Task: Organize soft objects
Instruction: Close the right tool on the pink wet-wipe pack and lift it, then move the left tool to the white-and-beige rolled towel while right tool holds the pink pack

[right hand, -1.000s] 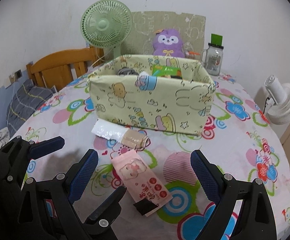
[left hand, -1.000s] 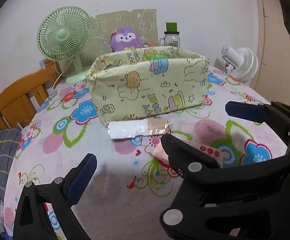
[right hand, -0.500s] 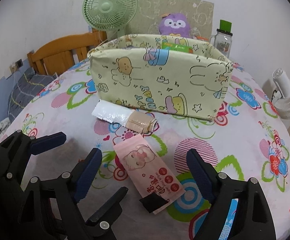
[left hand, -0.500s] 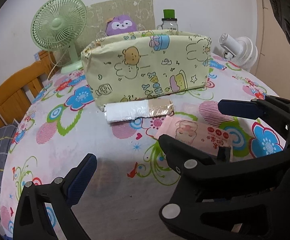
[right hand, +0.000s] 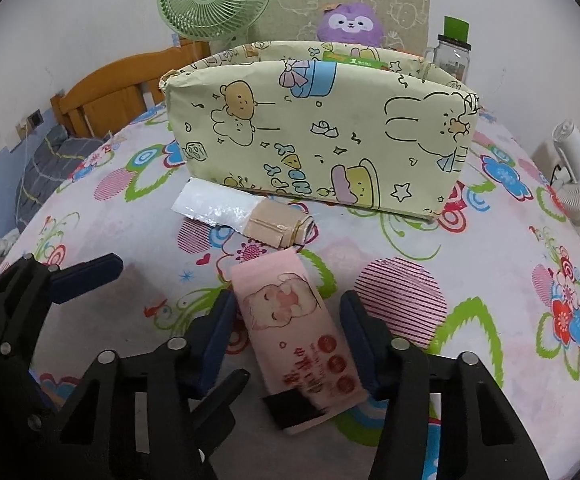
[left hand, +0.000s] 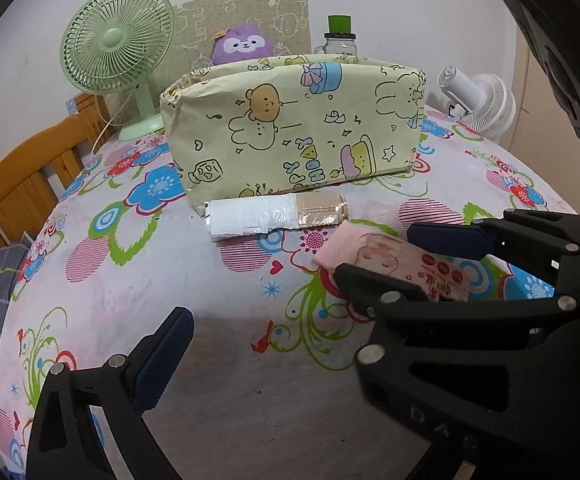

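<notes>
My right tongs (right hand: 288, 342) are straddling the pink tissue pack (right hand: 300, 330), which is lying flat on the flowered tablecloth (right hand: 502, 280) between the two blue pads (right hand: 219, 330). The jaws have just been narrowing from wide to about half their spread, with the pack between them; a sliver of cloth is showing on either side, so I am judging the pads not yet pressing, though the near end of the pack is too crowded to tell for certain. Compared with a second ago the pack is sitting deeper between my fingers and the tongs are lower over it, meaning the grasp is nearly made and the lift can follow.

My left tongs (right hand: 90, 276) are standing wide and empty to the left of the right pair, hovering over bare cloth.

Just ahead of the right fingertips the roll of white and beige bags (right hand: 246, 216) is lying against the foot of the cartoon-print storage box (right hand: 322, 128), the likely destination, directly beyond. Further back the green desk fan (left hand: 116, 54) and purple plush (right hand: 350, 24) are standing untouched
</notes>
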Tool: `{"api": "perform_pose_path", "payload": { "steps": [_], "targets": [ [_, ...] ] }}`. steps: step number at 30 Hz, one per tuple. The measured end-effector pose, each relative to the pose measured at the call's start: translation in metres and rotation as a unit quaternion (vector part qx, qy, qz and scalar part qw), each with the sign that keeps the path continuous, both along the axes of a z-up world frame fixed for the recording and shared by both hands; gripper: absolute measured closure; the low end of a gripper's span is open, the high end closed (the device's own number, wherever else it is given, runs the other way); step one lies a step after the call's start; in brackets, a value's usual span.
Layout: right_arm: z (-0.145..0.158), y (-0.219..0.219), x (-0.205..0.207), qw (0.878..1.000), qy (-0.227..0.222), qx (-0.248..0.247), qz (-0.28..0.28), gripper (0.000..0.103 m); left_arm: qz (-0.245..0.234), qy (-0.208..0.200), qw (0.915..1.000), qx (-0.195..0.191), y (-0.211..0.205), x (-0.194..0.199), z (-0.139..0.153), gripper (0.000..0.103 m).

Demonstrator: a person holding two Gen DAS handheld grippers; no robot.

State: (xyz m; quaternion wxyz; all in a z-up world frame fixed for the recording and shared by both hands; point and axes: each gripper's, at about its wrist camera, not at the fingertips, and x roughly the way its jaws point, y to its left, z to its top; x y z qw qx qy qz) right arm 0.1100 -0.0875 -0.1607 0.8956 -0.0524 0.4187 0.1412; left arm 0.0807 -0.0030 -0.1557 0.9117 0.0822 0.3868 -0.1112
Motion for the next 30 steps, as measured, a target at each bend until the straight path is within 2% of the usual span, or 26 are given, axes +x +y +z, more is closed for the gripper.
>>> {"api": "perform_pose_path", "payload": {
  "steps": [3,12,30],
  "targets": [
    [0.0,-0.002,0.0,1.0,-0.002,-0.01,-0.005,0.06,0.0,0.0,1.0,0.003,0.0,0.0,0.0,0.001],
    [0.002,-0.011,0.0,1.0,-0.001,0.002,-0.02,0.061,0.001,0.001,1.0,0.006,-0.004,0.002,0.002,0.002],
    [0.022,-0.032,0.019,0.998,-0.034,0.003,-0.05,0.061,0.012,-0.013,0.9998,0.003,-0.018,0.028,0.019,0.002]
  ]
}}
